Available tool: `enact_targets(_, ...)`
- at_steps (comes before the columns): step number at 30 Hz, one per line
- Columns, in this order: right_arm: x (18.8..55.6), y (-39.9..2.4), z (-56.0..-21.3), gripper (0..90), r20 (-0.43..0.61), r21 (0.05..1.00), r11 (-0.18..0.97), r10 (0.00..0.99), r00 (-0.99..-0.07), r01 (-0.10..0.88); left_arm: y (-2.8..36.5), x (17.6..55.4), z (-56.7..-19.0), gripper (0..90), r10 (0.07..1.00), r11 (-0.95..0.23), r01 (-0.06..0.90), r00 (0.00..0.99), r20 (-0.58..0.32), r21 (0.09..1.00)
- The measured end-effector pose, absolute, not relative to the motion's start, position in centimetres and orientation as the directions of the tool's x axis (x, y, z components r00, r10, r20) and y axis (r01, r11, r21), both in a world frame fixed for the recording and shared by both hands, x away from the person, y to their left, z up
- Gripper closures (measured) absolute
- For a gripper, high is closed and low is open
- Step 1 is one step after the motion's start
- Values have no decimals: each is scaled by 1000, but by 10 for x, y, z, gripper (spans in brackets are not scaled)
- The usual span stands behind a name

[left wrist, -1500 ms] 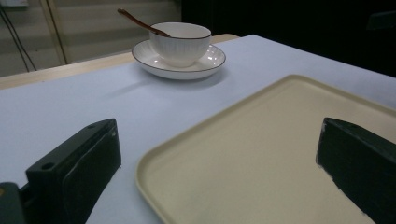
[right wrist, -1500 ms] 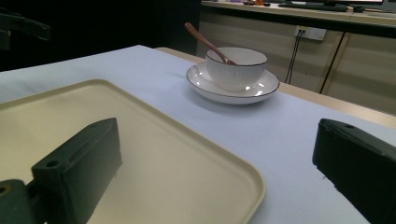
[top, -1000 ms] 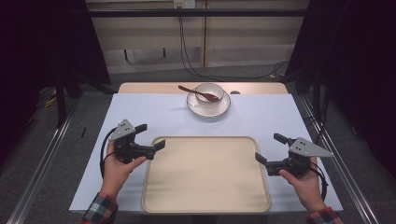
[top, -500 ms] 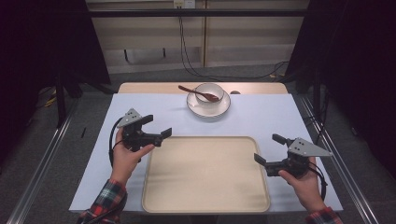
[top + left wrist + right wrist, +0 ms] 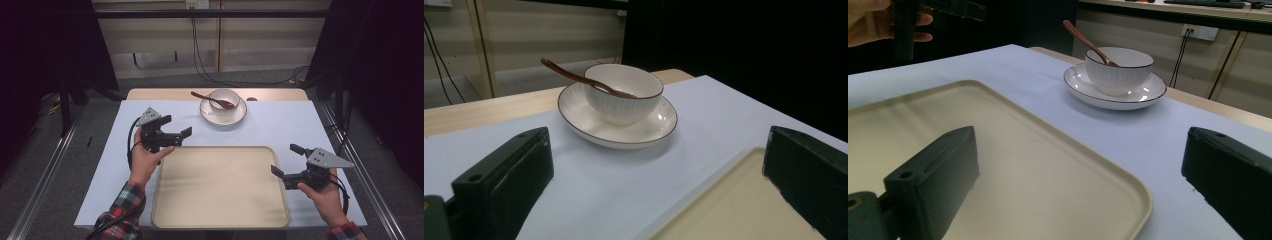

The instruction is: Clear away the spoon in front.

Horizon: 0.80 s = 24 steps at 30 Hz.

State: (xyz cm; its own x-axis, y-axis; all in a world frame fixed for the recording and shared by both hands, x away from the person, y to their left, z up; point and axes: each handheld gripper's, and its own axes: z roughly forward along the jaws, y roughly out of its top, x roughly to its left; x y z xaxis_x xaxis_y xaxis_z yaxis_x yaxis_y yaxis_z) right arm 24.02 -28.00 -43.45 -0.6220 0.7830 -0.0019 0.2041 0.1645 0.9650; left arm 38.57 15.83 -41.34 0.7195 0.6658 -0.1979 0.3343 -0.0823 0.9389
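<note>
Left gripper (image 5: 178, 127), jaws spread and empty, has advanced from the beige plastic tray's (image 5: 220, 220) corner toward the white ribbed bowl (image 5: 224, 99) beyond it; right gripper (image 5: 290, 161) waits open.

On the table: 1 white bowl (image 5: 224, 98), 1 saucer (image 5: 223, 114) under it, 1 brown spoon (image 5: 212, 100) in the bowl, 1 beige tray (image 5: 220, 186), 1 pale blue mat (image 5: 280, 125). Grippers: 2, i.e. left gripper (image 5: 178, 126) + right gripper (image 5: 287, 160), 2 black jaws each, 1 cable each. Hands: 2.
</note>
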Motion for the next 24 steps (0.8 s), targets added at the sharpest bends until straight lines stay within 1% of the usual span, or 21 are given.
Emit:
enact_targets(2,240,-280,-434,14,-6,965,167,783,-622,201,156,388,-414,0,664,-64,338,716,-213,939)
enact_targets(12,241,-279,-435,15,-8,964,172,781,-625,202,152,399,-415,0,679,-58,339,703,-211,939)
enact_targets(15,241,-278,-435,16,-5,962,180,766,-643,207,151,403,-416,6,676,-47,342,702,-222,939)
enact_targets(19,241,-277,-436,17,-11,961,182,775,-632,206,148,408,-417,6,694,-43,349,684,-223,936)
enact_targets(21,241,-277,-436,17,-14,961,184,776,-630,205,147,410,-417,12,688,-42,348,690,-226,936)
enact_targets(24,241,-276,-437,17,-15,961,192,760,-650,201,143,415,-418,14,695,-38,349,683,-226,936)
